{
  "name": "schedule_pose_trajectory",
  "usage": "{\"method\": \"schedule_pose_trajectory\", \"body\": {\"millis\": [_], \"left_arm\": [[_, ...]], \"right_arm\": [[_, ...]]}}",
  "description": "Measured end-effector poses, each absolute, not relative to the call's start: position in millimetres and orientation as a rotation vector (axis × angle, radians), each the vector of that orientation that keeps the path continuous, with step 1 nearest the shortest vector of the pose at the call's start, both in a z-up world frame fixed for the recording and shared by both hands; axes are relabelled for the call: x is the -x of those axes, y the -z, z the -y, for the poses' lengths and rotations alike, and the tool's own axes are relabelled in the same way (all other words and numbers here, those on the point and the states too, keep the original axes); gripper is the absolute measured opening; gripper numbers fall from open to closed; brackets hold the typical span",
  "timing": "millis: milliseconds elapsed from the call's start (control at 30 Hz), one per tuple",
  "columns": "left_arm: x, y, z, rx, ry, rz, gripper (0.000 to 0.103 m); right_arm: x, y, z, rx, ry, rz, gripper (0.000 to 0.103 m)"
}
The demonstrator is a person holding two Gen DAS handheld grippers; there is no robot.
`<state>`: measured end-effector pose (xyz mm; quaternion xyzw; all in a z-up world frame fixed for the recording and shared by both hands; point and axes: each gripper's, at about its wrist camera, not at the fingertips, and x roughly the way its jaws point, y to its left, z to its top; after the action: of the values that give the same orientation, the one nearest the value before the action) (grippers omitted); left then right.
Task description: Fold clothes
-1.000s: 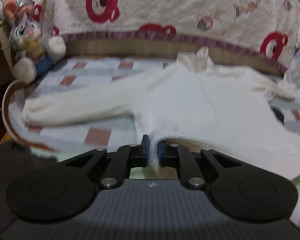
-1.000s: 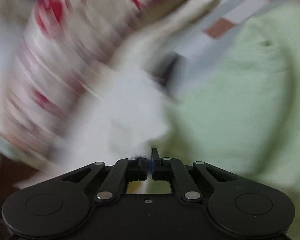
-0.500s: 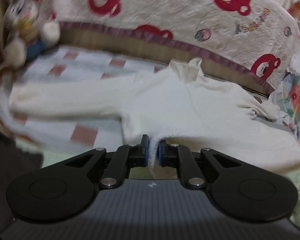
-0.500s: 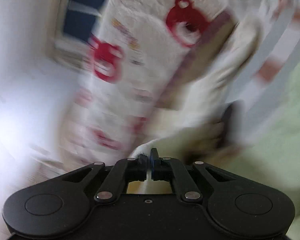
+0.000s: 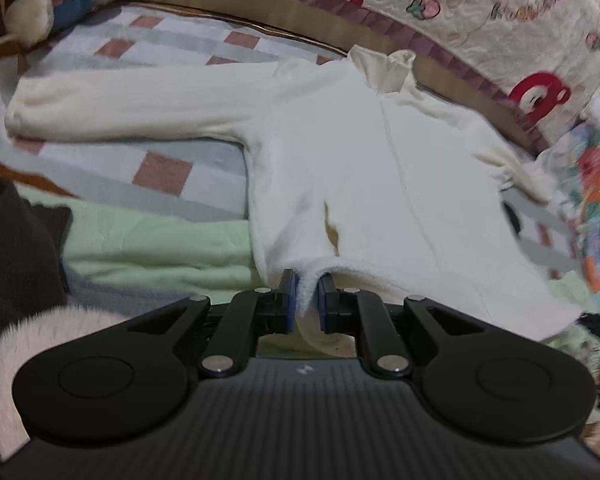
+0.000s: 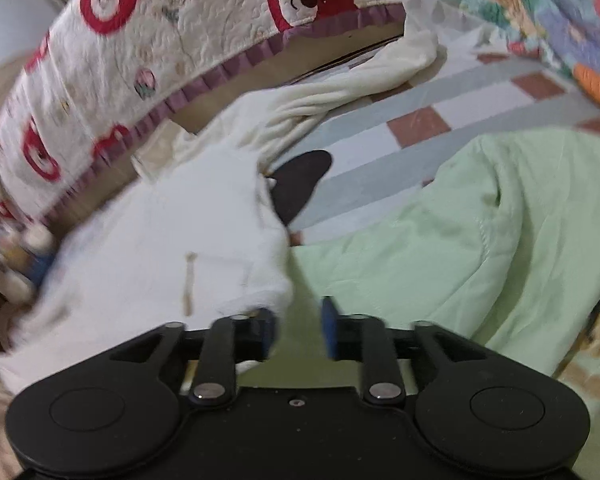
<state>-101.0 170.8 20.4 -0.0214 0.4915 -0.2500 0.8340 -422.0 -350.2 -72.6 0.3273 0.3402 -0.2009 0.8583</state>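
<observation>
Your left gripper (image 5: 308, 294) pinches the near hem of the white top (image 5: 364, 152) on the bed (image 5: 172, 136). Your right gripper (image 6: 298, 330) gapes open, holding nothing, just right of the hem.

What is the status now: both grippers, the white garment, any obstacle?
Left gripper shut on white garment hem. Right gripper open, empty, beside the hem. Garment spread flat, one sleeve out. Dark object partly under garment edge.

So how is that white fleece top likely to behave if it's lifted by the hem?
The white top probably goes floppy: its hem already bunches between the left gripper pads. It looks light and fuzzy, so likely grippy rather than slippery. The long sleeve would probably trail. The right gripper is open.
</observation>
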Motion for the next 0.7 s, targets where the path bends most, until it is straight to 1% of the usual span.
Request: {"method": "schedule_pose_trajectory", "body": {"millis": [67,167,267,433,500,533,567,600,633,667,700], "left_arm": [[100,-18,-163,-0.006,0.518,-1.035,0.012],[105,-16,-157,-0.061,0.518,-1.024,0.012],[108,-17,-159,-0.072,0.524,-1.013,0.012],[109,-15,-165,-0.032,0.504,-1.017,0.012],[115,-18,-164,-0.059,0.511,-0.993,0.021],[118,-20,-163,-0.073,0.514,-0.981,0.035],[121,-22,-163,-0.086,0.518,-0.969,0.041],[124,-23,-163,-0.1,0.521,-0.957,0.041],[127,-25,-162,-0.113,0.524,-0.945,0.04],[130,-27,-162,-0.126,0.528,-0.933,0.035],[133,-29,-161,-0.14,0.531,-0.921,0.026]], "right_arm": [[417,73,349,-0.649,0.434,-0.75,0.037],[420,73,351,-0.697,0.437,-0.774,0.039],[430,75,354,-0.806,0.41,-0.762,0.041],[440,98,352,-1.022,0.358,-0.725,0.042],[436,107,344,-1.022,0.355,-0.715,0.042],[434,111,341,-1.018,0.355,-0.711,0.038],[431,116,337,-1.014,0.354,-0.707,0.012],[428,117,333,-1.006,0.333,-0.693,0.007],[427,113,330,-0.995,0.311,-0.666,0.007],[427,109,329,-0.983,0.291,-0.637,0.007],[428,102,329,-0.976,0.263,-0.599,0.007]]}}
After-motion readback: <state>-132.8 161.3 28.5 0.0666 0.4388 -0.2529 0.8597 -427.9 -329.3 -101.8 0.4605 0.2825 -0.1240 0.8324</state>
